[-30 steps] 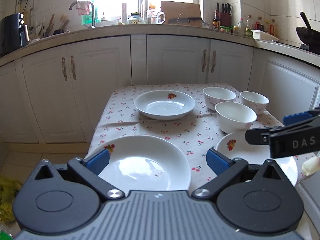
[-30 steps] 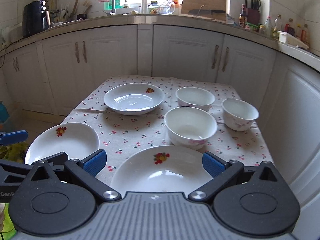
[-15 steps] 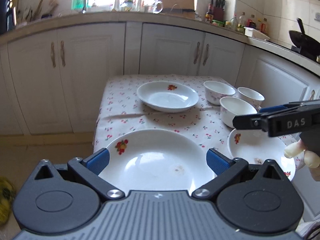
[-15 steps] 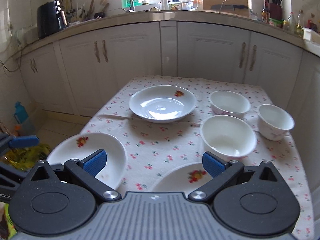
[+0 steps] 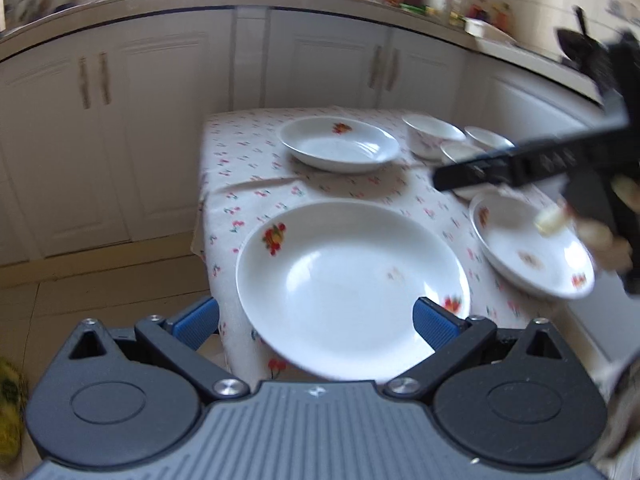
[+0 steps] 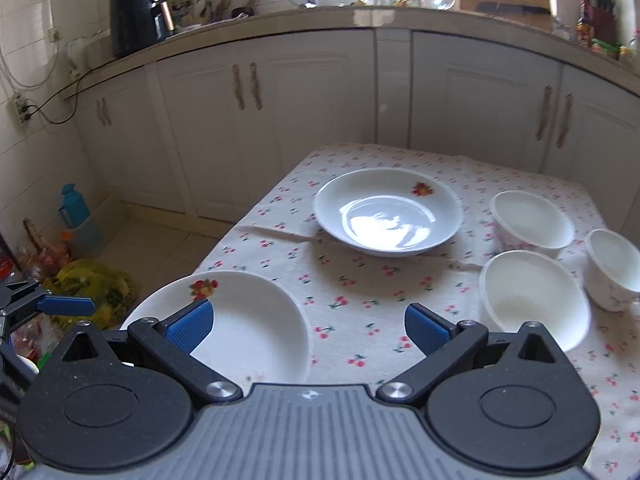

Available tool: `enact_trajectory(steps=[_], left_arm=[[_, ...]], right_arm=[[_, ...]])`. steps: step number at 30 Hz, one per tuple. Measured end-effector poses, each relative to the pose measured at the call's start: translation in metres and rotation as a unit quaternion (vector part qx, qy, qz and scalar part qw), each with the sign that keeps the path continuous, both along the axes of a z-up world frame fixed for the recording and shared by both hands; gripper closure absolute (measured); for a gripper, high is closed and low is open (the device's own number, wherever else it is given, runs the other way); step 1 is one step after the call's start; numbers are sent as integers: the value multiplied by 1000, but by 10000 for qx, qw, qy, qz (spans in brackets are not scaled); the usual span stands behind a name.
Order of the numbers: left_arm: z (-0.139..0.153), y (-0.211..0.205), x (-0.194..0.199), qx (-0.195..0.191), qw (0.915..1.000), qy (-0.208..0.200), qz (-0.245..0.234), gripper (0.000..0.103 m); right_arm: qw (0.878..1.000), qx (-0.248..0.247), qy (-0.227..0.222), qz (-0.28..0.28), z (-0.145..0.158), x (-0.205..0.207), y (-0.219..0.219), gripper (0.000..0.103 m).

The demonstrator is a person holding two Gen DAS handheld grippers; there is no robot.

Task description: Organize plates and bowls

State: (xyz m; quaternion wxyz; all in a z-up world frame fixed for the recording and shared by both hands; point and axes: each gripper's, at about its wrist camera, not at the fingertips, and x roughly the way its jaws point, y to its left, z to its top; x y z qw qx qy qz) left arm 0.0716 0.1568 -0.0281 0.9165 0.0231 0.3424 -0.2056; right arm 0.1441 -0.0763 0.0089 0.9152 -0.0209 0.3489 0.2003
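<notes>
**Nothing stacked yet: plates and bowls lie scattered on the cherry-print bench**

My left claw (image 5: 316,316) hangs open at the near corner of the bench (image 5: 256,184), its blue pads flanking the near-left plate (image 5: 348,288) without touching it, as far as I can tell. My right claw (image 6: 306,328) is open too, empty, above the cloth between that plate (image 6: 248,328) and the nearest bowl (image 6: 532,304). The far plate (image 6: 388,212) sits alone mid-bench; a third plate (image 5: 528,248) lies at the near right. Three bowls stand close together at the right, the far bowl (image 6: 532,224) and the outer bowl (image 6: 612,272) unnested. By my reading, every piece remains to be gathered.
</notes>
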Motion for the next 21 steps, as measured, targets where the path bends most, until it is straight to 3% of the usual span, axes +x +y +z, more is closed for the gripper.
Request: enact_trajectory(steps=[8, 16, 19, 21], left_arm=[[-14, -2, -13, 494, 9967, 132, -632, 1], [-25, -7, -5, 501, 9937, 154, -993, 1], [-29, -7, 0, 494, 9932, 188, -1036, 1], [-33, -7, 2, 513, 9928, 227, -1056, 1]], right_arm=[[9988, 129, 382, 259, -15, 10, 12, 0], [9967, 167, 685, 406, -29, 21, 18, 0], [9954, 212, 818, 457, -33, 26, 19, 5], [9947, 243, 876, 480, -36, 29, 19, 13]])
